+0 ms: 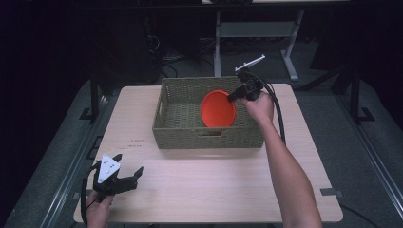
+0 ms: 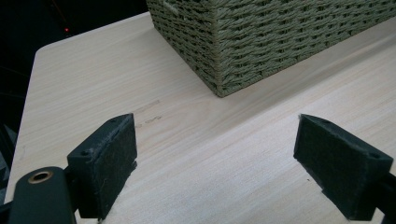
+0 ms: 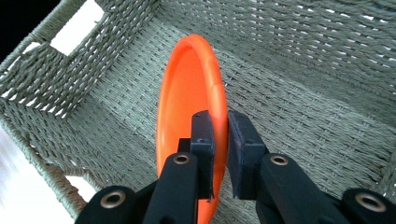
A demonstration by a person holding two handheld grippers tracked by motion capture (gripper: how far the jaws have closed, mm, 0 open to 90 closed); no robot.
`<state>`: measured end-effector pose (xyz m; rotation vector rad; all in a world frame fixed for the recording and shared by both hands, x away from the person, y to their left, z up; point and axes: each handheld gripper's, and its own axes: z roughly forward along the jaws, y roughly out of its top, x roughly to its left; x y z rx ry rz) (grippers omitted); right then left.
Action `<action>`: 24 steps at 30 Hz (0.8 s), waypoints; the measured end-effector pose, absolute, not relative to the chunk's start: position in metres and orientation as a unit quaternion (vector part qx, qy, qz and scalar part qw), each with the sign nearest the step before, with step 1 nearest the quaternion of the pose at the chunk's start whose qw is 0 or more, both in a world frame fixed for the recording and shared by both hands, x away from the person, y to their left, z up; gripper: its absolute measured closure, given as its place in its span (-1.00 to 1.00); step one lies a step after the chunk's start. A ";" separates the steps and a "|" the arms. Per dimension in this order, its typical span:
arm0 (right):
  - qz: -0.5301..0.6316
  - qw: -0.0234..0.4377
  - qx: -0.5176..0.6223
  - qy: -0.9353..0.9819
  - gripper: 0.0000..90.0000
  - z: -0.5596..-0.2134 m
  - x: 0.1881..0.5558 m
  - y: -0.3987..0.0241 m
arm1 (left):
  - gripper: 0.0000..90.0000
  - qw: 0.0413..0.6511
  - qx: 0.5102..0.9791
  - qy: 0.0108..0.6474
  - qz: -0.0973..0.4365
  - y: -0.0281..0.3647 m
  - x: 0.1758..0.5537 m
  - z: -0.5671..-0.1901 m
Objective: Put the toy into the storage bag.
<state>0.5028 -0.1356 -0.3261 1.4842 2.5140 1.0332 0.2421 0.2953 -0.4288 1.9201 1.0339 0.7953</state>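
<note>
Holding the orange plate (image 3: 189, 93) by its rim, the right gripper (image 3: 219, 135) has its two jaws clenched on the plate's edge, one pad on the inner face and one on the outer. The plate stands on its edge, nearly upright, inside the woven basket (image 1: 209, 137), in the right half of it as the high view (image 1: 218, 109) shows. It hangs above the basket floor, and I cannot tell if its lower rim touches the weave. From the jaws the plate extends away and downward into the basket, so its flat face looks toward the basket's left wall and its round rim points toward the floor.

The left gripper (image 2: 215, 158) rests low over the table (image 1: 228, 190), near the front left corner, well apart from the basket. Its jaws are released and wide, with nothing between them except bare wood.

The right hand (image 1: 259, 107) is clearly the nearer one, already over the basket's right wall. My judgement is that the next move depends on tilting the plate toward flat before letting go, otherwise it may roll or fall against the wall
</note>
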 end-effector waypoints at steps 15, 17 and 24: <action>0.316 -0.001 0.488 0.814 0.68 -0.337 0.509 -0.135 | -0.72 0.397 0.759 0.409 0.314 0.295 0.242 -0.429; 0.318 0.002 0.487 0.814 0.64 -0.335 0.508 -0.136 | -0.72 0.396 0.760 0.409 0.313 0.295 0.242 -0.428; 0.310 0.001 0.489 0.815 0.46 -0.334 0.508 -0.140 | -0.72 0.395 0.761 0.406 0.315 0.294 0.242 -0.428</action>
